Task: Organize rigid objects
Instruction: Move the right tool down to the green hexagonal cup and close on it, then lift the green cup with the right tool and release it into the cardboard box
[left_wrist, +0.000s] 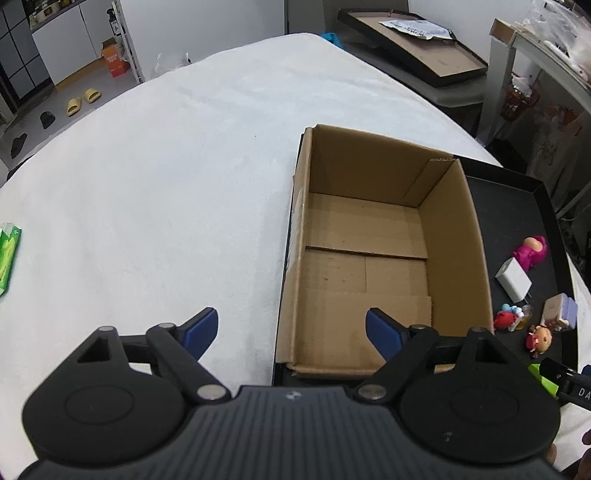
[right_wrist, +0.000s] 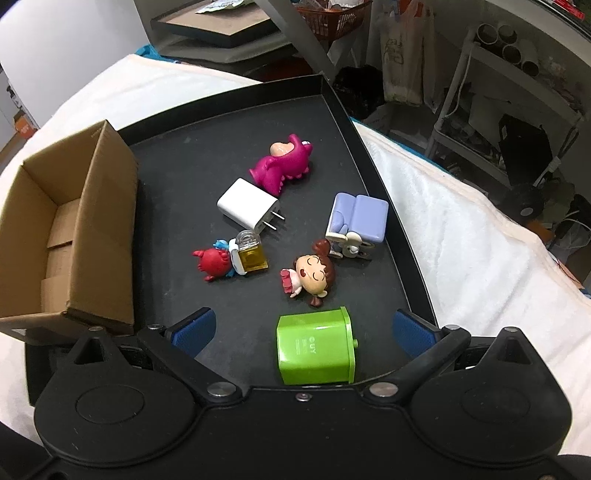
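An empty cardboard box (left_wrist: 369, 240) stands at the left end of a black tray (right_wrist: 229, 122); it also shows in the right wrist view (right_wrist: 74, 221). On the tray lie a green block (right_wrist: 316, 347), a brown-haired doll (right_wrist: 312, 275), a red figure (right_wrist: 216, 264) with a small yellow bottle (right_wrist: 251, 254), a white charger (right_wrist: 247, 206), a magenta figure (right_wrist: 282, 162) and a lilac toy (right_wrist: 356, 221). My right gripper (right_wrist: 303, 330) is open, its fingers either side of the green block. My left gripper (left_wrist: 291, 334) is open and empty over the box's near left edge.
The tray sits on a white cloth-covered table (left_wrist: 166, 166). A green packet (left_wrist: 9, 251) lies at the table's far left edge. Shelves and clutter (right_wrist: 498, 92) stand beyond the table on the right. Another dark tray (left_wrist: 413, 40) sits behind the table.
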